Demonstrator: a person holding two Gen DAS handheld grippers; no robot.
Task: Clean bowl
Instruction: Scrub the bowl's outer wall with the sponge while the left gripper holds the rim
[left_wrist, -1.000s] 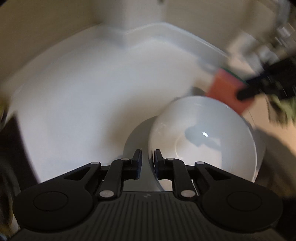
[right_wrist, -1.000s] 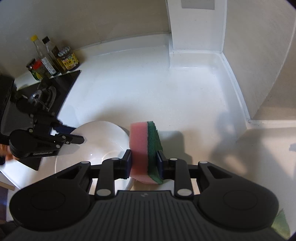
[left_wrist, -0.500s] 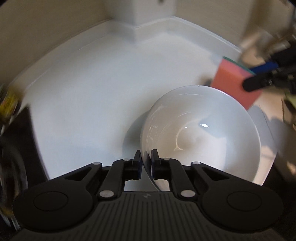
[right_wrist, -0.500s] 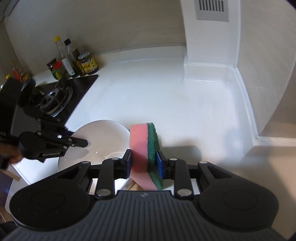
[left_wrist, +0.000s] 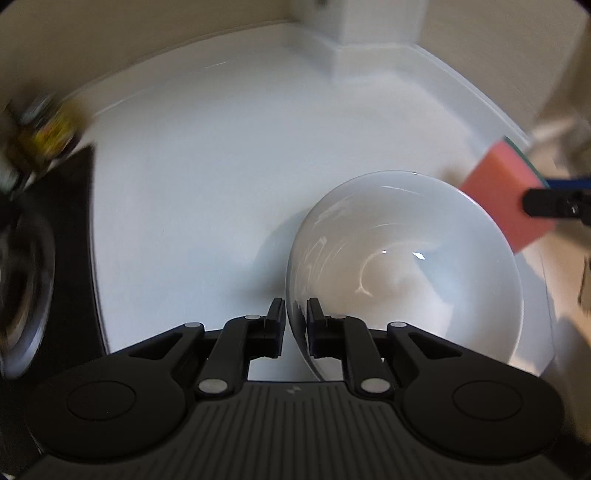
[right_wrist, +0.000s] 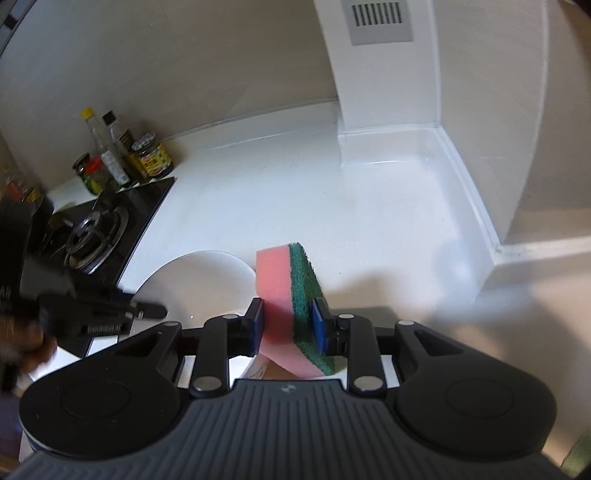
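Observation:
A white bowl (left_wrist: 406, 273) is held tilted above the white counter; my left gripper (left_wrist: 295, 306) is shut on its near rim. The bowl also shows in the right wrist view (right_wrist: 199, 284), with the left gripper (right_wrist: 155, 312) at its left edge. My right gripper (right_wrist: 288, 314) is shut on a pink sponge with a green scouring side (right_wrist: 291, 306), held upright just right of the bowl. In the left wrist view the sponge (left_wrist: 506, 199) sits at the bowl's far right rim.
A black gas stove (right_wrist: 96, 236) lies left of the bowl. Several sauce bottles and jars (right_wrist: 122, 158) stand behind it by the wall. A white pillar (right_wrist: 384, 74) and raised ledge (right_wrist: 480, 206) bound the counter's (right_wrist: 295, 199) back right.
The left gripper closed onto the bowl's rim and lifted it, swinging its view left. The right gripper with the sponge rose and pulled back a little.

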